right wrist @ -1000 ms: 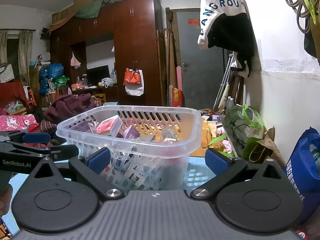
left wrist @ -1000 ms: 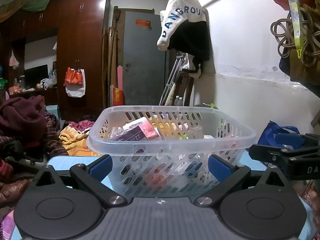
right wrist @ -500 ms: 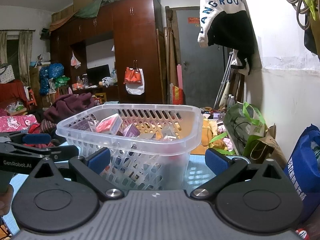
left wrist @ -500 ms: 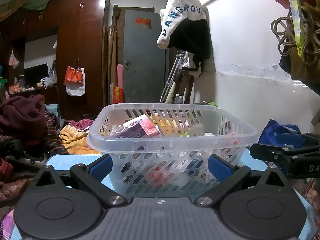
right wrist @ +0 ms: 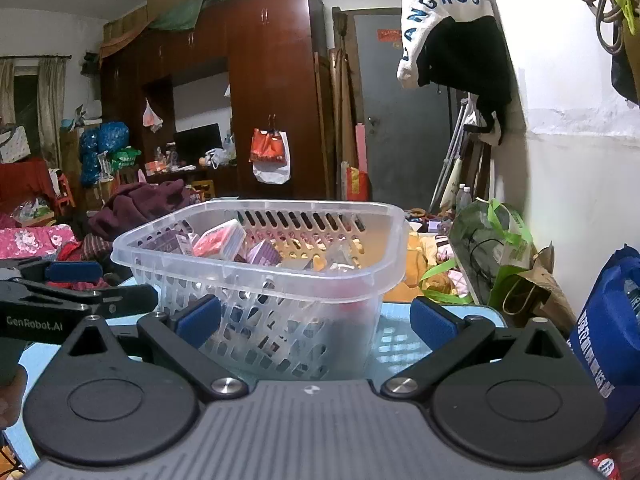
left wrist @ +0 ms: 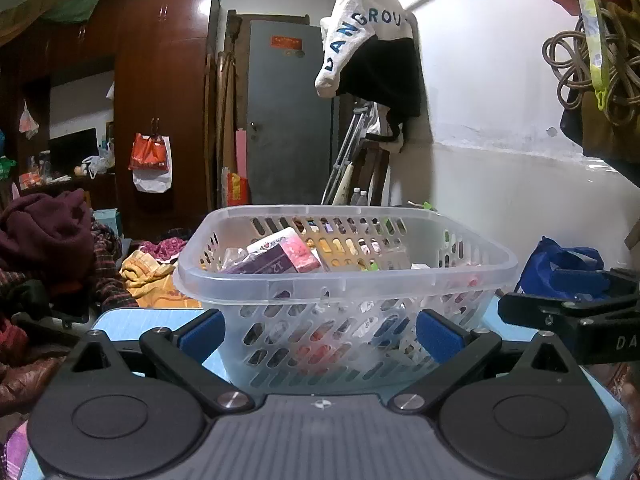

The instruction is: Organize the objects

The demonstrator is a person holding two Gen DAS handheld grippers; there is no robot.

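Basket of clear slotted plastic stands on the light blue desk, straight ahead of both cameras. It holds a jumble of small packets: a pink box lies on a purple box near the left rim in the left wrist view, with paler packets further back. In the right wrist view the pink box sits toward the near left corner.

Left tongs are spread wide, their blue pads on either side of the basket's lower wall; whether they touch it I cannot tell. They hold nothing. Right tongs are likewise spread wide and empty, the left pad in front of the basket wall, the right pad over bare desk beside it. Each tool shows at the edge of the other's view, low and near the basket.

Behind stand a dark wardrobe with an orange and white bag hung on it, a grey door, and a white and black garment on the wall. A blue bag and a green bag lie to the right of the desk; a heap of clothes lies to the left.
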